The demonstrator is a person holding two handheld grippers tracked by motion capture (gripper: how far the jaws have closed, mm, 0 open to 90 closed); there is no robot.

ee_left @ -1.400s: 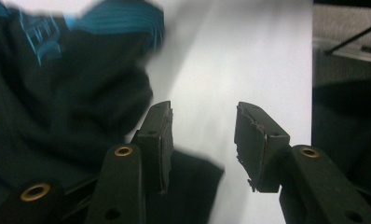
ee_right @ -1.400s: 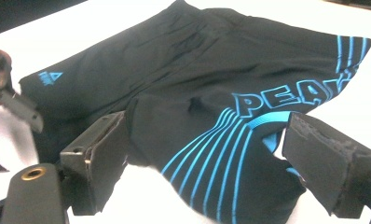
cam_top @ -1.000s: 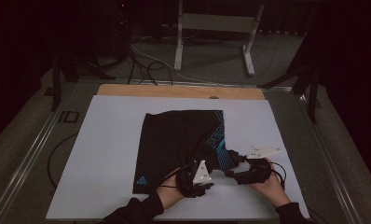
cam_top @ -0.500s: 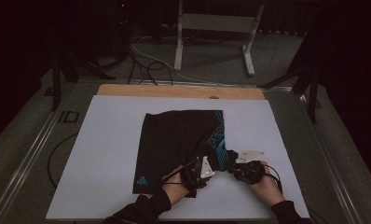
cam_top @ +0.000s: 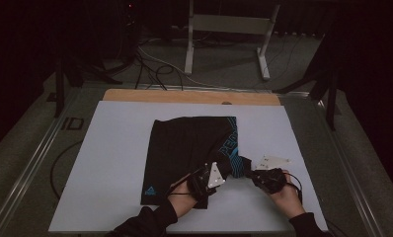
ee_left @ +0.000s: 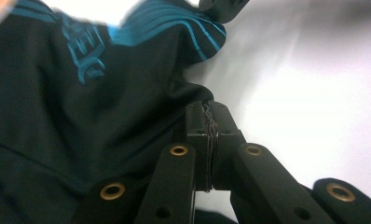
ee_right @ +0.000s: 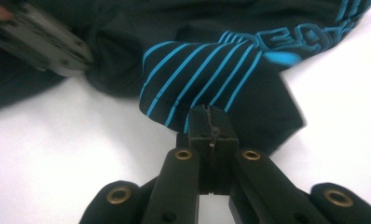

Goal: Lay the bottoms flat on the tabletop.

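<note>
A pair of black shorts (cam_top: 189, 148) with blue stripes and lettering lies on the white sheet (cam_top: 110, 163) that covers the bench (cam_top: 184, 96), a little left of the middle in the high view. The near right corner of the shorts is bunched up and pulled toward the person. The left gripper (ee_left: 210, 122) has its jaws pressed together on a black edge of the shorts, the cloth pinched between them. The right gripper (ee_right: 210, 122) pinches the striped corner of the same garment, jaws shut on the fabric. In the high view the left gripper (cam_top: 223, 170) and the right gripper (cam_top: 250, 174) sit near each other at the bunched corner, each held in a hand.
</note>
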